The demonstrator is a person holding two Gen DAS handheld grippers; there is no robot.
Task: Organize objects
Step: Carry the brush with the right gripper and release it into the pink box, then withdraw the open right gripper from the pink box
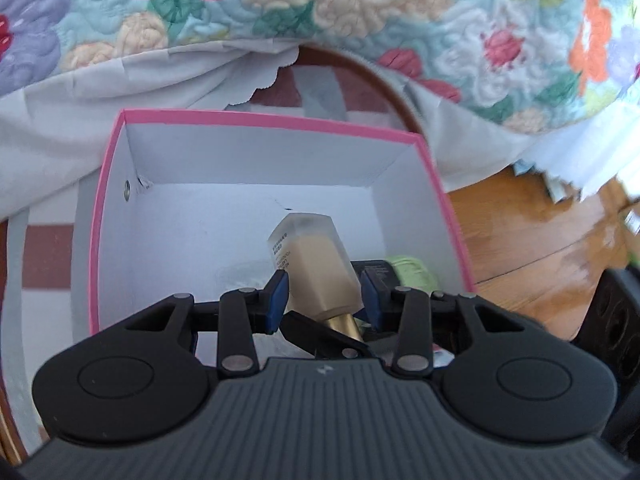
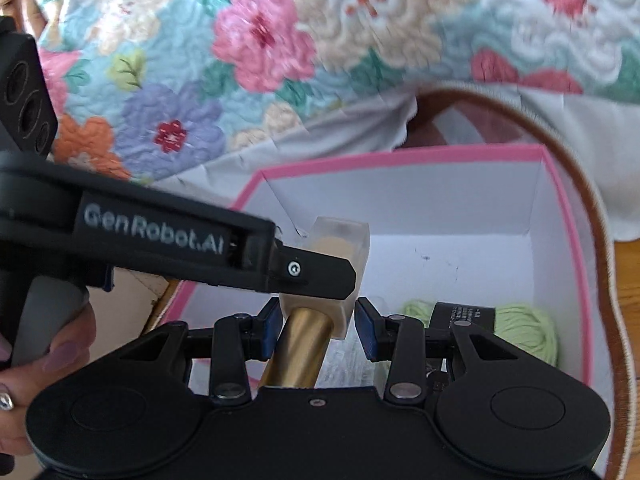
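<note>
Progress looks partial: green yarn [image 2: 524, 328] and a dark item already lie inside the pink-rimmed box [image 1: 276, 120], near its right wall. Both tools carry the foundation bottle [image 1: 316, 264] above it, the left tool [image 1: 322, 300] pinching its body, the right tool [image 2: 316, 326] its gold cap end. Release remains.

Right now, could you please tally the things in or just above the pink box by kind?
Foundation bottle: 1
Green yarn ball: 1
Black labelled item: 1
Total: 3
</note>
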